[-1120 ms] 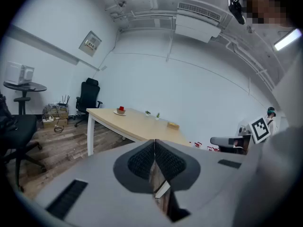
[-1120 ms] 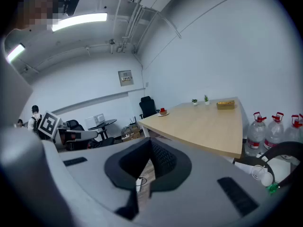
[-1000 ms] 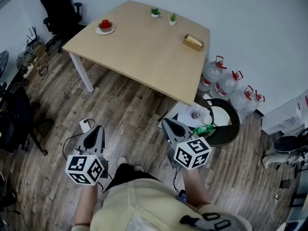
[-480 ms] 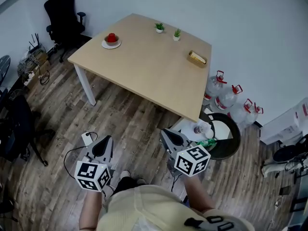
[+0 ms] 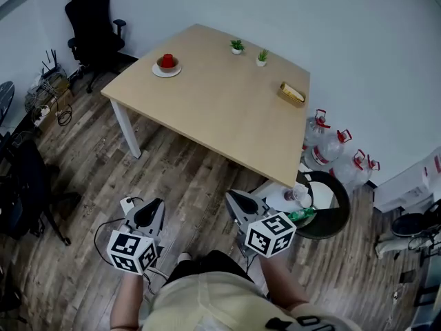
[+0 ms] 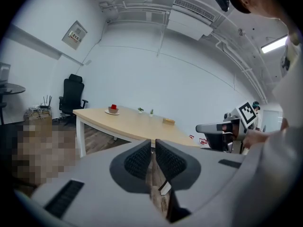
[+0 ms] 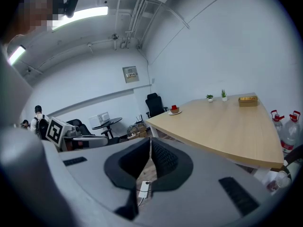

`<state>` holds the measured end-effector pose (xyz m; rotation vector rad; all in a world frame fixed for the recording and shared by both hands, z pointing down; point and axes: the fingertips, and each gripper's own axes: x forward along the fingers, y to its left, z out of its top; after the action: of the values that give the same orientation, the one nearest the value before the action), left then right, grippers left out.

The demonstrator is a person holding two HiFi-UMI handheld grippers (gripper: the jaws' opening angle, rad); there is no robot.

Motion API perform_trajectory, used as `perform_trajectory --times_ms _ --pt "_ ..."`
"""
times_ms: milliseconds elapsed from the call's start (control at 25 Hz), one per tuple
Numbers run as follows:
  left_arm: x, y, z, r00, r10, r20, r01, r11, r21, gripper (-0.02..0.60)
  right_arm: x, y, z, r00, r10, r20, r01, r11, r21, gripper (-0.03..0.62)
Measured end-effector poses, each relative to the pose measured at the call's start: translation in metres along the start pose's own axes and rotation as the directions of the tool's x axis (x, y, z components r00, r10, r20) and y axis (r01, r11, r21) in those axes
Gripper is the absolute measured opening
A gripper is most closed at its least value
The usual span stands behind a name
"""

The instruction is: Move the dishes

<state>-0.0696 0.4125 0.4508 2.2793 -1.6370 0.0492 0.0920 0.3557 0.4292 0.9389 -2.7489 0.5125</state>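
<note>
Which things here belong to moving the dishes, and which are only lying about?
For the job: white plate; wooden tray; table beneath them.
Lying about: potted plants; water bottles; office chair; black bin.

Tan table, white plate, red-filled brown bowl.

Closing on table: sits lower and nearer in head view than a second ago. Plate drifts down-right with it. Left gripper shifts right, right gripper drops lower in frame.
</note>
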Motion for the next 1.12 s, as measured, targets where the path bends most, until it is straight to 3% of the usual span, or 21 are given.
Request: perform_trajectory --times_ms 160,440,880,1120 --pt "0.017 0.022 0.002 1.0 0.01 -0.012 -0.011 1.0 -0.025 0.017 0.023 -0.006 0.004 1.0 0.012 -0.024 -0.012 1.0 -0.02 0.017" --pt "0.062 0.04 0.015 0.999 0.029 -0.031 -0.029 0.999 0.015 0.02 0.065 -0.04 0.029 1.0 0.029 0.002 -0.029 0.999 -0.041 0.017" --pt "0.157 0.064 0.069 0.998 0.061 -0.019 -0.06 0.997 0.054 0.129 0.126 -0.105 0.074 0.997 0.074 0.008 -0.074 0.996 -0.05 0.018" --pt "0.19 0.08 0.089 0.99 0.137 -0.019 -0.135 0.987 0.083 0.163 0.148 -0.132 0.092 0.993 0.113 0.012 -0.113 0.993 -0.038 0.018"
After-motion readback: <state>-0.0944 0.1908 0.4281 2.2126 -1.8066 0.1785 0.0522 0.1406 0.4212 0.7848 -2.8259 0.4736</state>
